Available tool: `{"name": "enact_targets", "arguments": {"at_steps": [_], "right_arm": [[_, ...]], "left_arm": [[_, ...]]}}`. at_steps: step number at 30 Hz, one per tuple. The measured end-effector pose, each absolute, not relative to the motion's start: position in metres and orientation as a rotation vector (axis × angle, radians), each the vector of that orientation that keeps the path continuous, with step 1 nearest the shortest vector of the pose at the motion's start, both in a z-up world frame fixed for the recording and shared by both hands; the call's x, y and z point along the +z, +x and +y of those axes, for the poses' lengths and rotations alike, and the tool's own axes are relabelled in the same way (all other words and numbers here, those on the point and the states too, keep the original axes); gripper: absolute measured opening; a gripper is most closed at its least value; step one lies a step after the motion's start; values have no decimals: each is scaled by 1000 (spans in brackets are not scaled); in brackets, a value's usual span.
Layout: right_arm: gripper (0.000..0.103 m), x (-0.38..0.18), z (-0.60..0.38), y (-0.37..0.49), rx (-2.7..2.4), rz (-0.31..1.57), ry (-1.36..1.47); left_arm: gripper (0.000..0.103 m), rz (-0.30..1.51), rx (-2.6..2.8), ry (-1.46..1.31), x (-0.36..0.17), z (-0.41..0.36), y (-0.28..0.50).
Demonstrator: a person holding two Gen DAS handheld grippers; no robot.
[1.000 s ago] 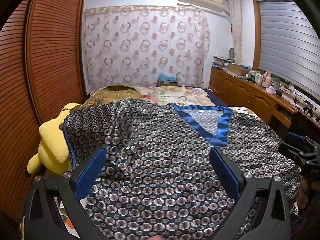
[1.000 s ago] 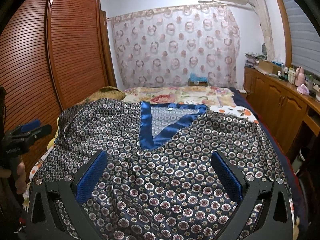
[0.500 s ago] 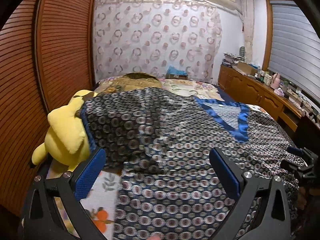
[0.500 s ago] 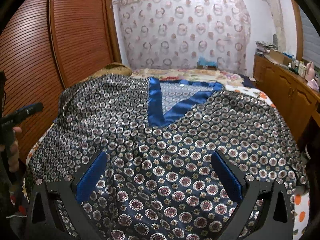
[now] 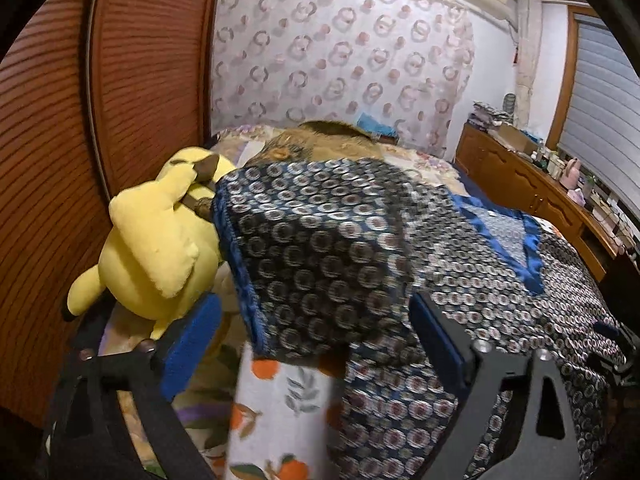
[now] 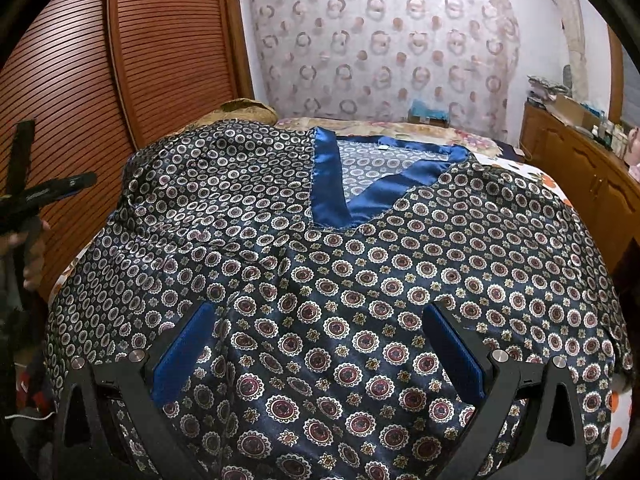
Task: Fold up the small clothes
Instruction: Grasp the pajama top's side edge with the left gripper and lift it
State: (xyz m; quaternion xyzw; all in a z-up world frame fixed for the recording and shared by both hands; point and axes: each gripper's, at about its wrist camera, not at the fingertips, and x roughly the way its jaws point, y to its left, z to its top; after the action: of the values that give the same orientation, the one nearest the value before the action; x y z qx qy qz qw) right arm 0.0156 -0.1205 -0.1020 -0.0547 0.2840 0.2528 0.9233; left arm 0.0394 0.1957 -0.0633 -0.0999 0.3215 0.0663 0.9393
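Across a bed (image 6: 516, 160) with an orange-and-leaf print sheet, one satin garment (image 6: 360, 280), navy with round medallions and a blue V-neck trim (image 6: 326, 184), lay spread front up, neckline at the far end, hem nearest the cameras. It was laid out flat and wide, probably so its sides could be folded inward cleanly. One sleeve (image 5: 320, 256) at the left side lay over the bed's left edge, its blue-edged cuff hanging free above the sheet and partly covering the single yellow plush toy (image 5: 156, 240) propped against the wooden wardrobe doors (image 5: 100, 120). That toy seemed simply parked there, though it crowded the sleeve.

Two grippers were in play. Low over the hem, the right gripper (image 6: 320, 356) sat with its two blue fingers (image 6: 180, 356) spread wide and holding nothing, cloth only beneath them. Facing the hanging sleeve, the left gripper (image 5: 316, 344) had just been narrowing its two fingers (image 5: 192, 344) yet stayed well apart; the sleeve's lower edge appeared between them in view, but neither finger pressed on it. My reading is that the left side was lining up to take that sleeve and bring it inward. At the far left of the right-hand view, part of a person's hand (image 6: 34, 252) held the left tool's handle.
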Motion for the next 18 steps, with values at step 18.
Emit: {"name": "enact_targets", "arguments": {"at_steps": [18], "right_arm": [[103,-122,-105,21,514,635,-131]], "left_arm": [[72,880,109,-308,-116,236,94]]}}
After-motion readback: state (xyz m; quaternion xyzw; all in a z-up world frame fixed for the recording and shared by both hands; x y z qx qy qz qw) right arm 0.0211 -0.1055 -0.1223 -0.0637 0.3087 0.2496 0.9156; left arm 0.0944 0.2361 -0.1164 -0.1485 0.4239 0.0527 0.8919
